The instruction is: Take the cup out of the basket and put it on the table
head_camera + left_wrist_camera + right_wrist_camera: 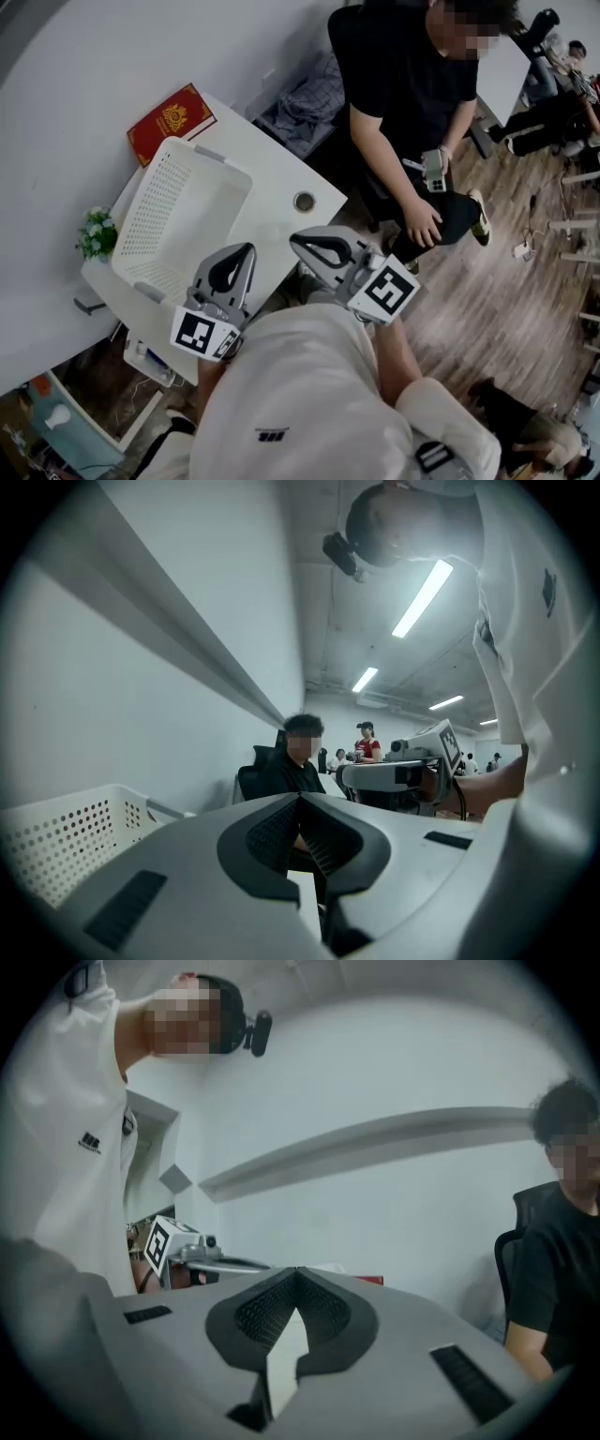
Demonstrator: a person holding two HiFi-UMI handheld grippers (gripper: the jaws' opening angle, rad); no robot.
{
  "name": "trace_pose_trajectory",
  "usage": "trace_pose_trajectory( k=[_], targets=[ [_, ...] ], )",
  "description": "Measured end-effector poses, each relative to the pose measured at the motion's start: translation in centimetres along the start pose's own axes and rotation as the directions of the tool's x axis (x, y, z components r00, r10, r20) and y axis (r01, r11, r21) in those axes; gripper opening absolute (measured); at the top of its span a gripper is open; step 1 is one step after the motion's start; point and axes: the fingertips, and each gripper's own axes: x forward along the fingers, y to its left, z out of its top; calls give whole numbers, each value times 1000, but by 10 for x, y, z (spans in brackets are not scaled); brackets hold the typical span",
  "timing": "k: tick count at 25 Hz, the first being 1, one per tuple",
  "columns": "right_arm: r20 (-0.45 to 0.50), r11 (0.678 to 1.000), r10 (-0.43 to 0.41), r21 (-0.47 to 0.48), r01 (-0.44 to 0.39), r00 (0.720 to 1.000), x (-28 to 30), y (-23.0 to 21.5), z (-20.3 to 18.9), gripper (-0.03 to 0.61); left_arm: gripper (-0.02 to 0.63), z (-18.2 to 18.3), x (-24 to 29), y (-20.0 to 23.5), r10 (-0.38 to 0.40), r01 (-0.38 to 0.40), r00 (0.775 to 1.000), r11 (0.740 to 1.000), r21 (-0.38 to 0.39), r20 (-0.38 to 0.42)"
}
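The white perforated basket (178, 220) lies on the white table (272, 169); I see no cup in it or anywhere on the table. My left gripper (249, 247) hovers over the table's near edge, just right of the basket, jaws shut and holding nothing. My right gripper (293, 239) is held beside it, past the table's near corner, also shut and holding nothing. In the left gripper view the jaw tips (300, 797) meet, with the basket's wall (56, 836) low at the left. The right gripper's tips (296, 1269) touch too.
A red book (171, 120) lies at the table's far end beside the basket. A small potted plant (96, 233) stands left of the basket. A round cable hole (304, 201) is in the tabletop. A person in black (412, 94) sits close to the table's right side.
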Motion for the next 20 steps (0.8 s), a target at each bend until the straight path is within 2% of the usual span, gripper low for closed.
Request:
trace_pose_trajectory(
  k=[2, 4, 20],
  targets=[
    [79, 999, 2, 35, -5, 997, -8, 1, 16, 12, 9, 14, 0, -5, -6, 6, 1000, 1000, -2, 31],
    [109, 999, 7, 46, -12, 994, -14, 2, 18, 12, 9, 22, 2, -9, -13, 12, 999, 1000, 11, 43],
    [86, 998, 57, 25, -60, 995, -24, 4, 6, 12, 9, 26, 7, -24, 11, -13, 999, 999, 44, 42]
  ],
)
